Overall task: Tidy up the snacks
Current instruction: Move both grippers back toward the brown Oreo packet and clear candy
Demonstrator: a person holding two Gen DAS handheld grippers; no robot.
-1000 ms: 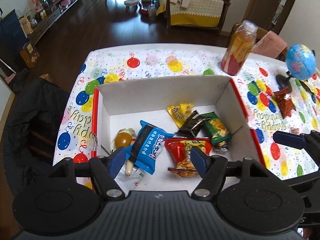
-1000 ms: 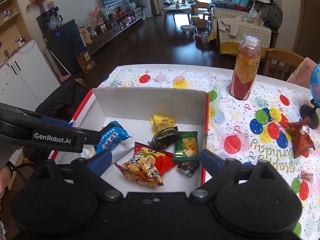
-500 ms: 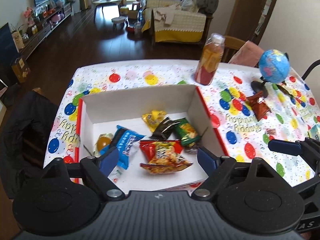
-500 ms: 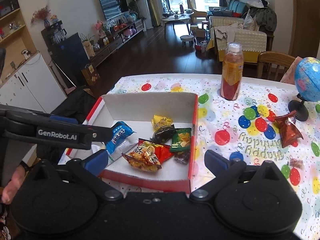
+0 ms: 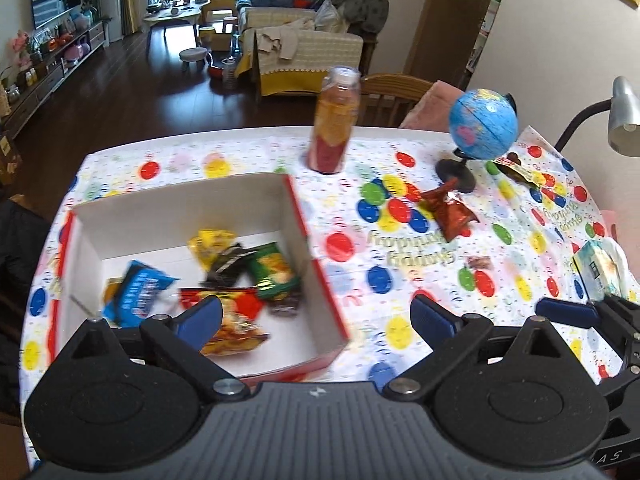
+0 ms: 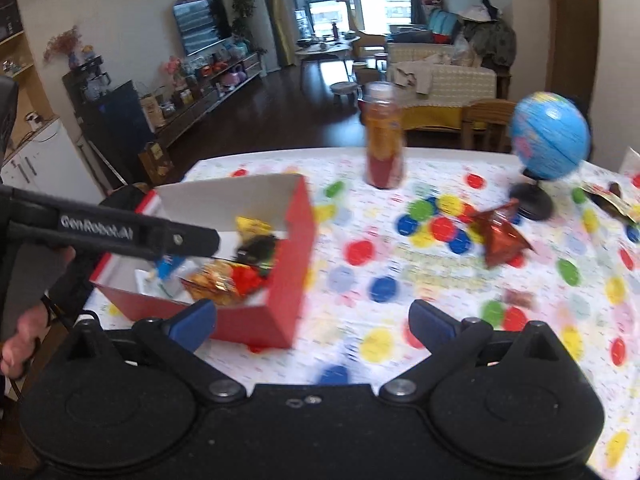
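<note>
A red box with a white inside [image 5: 298, 216] [image 6: 296, 240] sits on the left of the table and holds several snack packets: a blue one [image 5: 138, 298], a red-orange one [image 5: 232, 320] [image 6: 224, 280], a green one [image 5: 272, 270] and a yellow one [image 5: 212, 240]. A dark red packet [image 5: 450, 210] [image 6: 500, 240] lies loose on the cloth beside the globe. Another packet [image 5: 520, 170] lies behind the globe. My left gripper [image 5: 316, 316] is open and empty, above the box's right wall. My right gripper [image 6: 312, 320] is open and empty, above the cloth right of the box.
A drink bottle [image 5: 334, 120] [image 6: 384, 136] stands behind the box. A blue globe [image 5: 482, 124] [image 6: 550, 136] stands at the back right. A tissue pack [image 5: 600, 268] lies at the right edge, a lamp [image 5: 622, 116] above it. The tablecloth [image 5: 400, 264] is balloon-patterned.
Both grippers have pulled back from above the box and swung right, so the box now sits left in both views and the loose dark red packet nears the centre. Both stay open.
</note>
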